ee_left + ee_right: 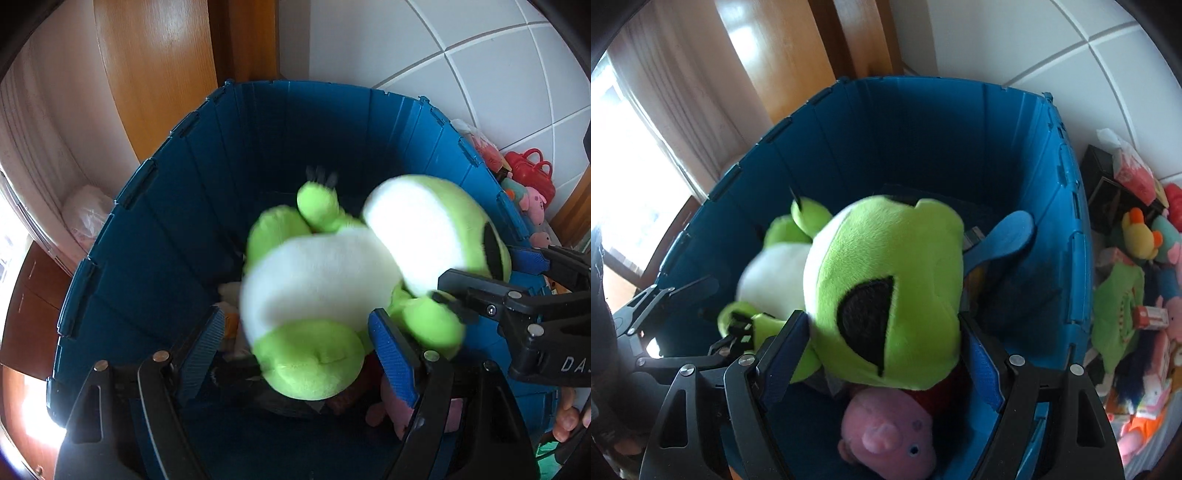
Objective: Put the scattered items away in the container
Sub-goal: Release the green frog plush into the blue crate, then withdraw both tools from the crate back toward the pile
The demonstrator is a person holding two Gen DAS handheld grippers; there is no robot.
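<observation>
Right wrist view: frog (pixel 886 280), lime plush with white belly and black eye patch, sits between the wide-spread jaws of right gripper (pixel 882 354); whether they grip it, cannot tell. Left gripper (pixel 299 347) spread wide around its foot. Below: blue bin (pixel 923 122) holding pink pig (pixel 886 432).

My left wrist camera looks steeply down into the tall blue plastic bin (pixel 177 206) from just above its rim; my right one does likewise (pixel 923 122), and both share its interior.
</observation>
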